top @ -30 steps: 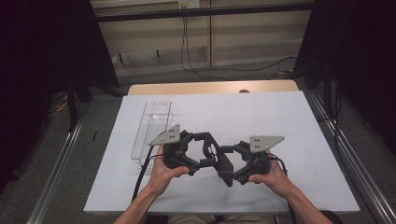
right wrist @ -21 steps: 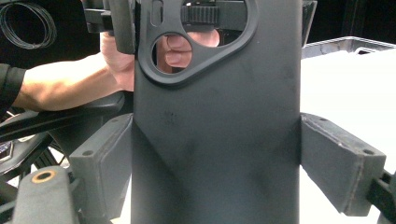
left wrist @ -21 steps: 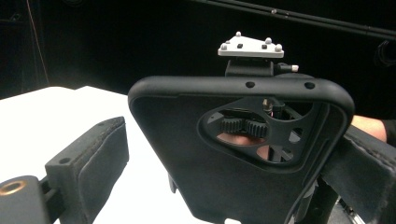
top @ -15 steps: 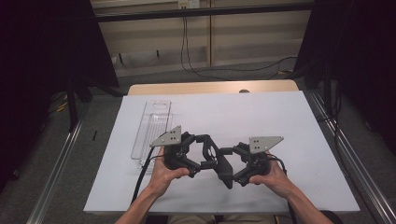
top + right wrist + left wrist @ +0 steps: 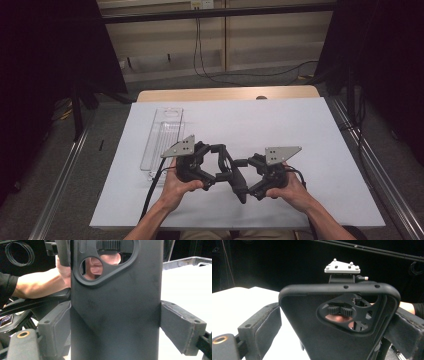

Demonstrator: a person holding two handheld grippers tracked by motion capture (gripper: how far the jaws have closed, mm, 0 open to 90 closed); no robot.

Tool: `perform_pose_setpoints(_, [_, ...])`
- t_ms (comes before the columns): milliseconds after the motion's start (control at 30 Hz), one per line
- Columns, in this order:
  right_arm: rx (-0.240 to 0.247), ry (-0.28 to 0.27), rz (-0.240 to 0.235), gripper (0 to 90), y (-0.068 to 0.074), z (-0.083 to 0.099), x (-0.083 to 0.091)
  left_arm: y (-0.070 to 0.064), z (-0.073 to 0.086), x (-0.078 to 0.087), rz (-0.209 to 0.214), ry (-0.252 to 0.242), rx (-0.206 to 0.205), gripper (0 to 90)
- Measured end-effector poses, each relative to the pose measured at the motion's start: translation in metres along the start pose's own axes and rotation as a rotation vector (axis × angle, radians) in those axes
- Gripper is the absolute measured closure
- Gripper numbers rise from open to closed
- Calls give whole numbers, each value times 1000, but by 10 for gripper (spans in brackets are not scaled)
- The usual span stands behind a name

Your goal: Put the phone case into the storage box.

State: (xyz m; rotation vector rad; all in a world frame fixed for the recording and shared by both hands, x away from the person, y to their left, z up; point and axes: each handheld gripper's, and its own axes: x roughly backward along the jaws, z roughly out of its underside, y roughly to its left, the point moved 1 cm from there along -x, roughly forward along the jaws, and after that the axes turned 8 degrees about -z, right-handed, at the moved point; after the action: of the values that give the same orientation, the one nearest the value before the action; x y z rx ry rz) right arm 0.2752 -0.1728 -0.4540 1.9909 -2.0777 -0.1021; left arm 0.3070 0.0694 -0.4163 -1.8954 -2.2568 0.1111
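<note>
Holding same as 0.5 s ago: L gripper (image 5: 227, 167) and R gripper (image 5: 245, 175) nose-to-nose at bench (image 5: 300, 125) front, fingers (image 5: 265, 325) spread, each pair flanking the other's body. Clear tray (image 5: 162, 137) untouched beyond L gripper, so I see no progress.

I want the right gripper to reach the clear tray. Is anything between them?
Yes. The left gripper and the hand holding it lie between the right gripper and the clear tray.

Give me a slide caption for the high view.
Two hand-held grippers meet nose to nose over a white table, clear plastic tray at left.
</note>
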Motion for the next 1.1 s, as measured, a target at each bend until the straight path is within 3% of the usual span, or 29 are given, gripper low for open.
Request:
perform_pose_setpoints(367, [-3,9,-17,144,0,1,-2,0,0,1,24,-12,-1,114])
perform_pose_setpoints(667, [-6,5,-14,140,-2,2,-3,0,0,1,14,-6,14,133])
perform_pose_setpoints(1100, [-9,13,24,107,-3,3,-4,0,-2,3,-44,5,11,140])
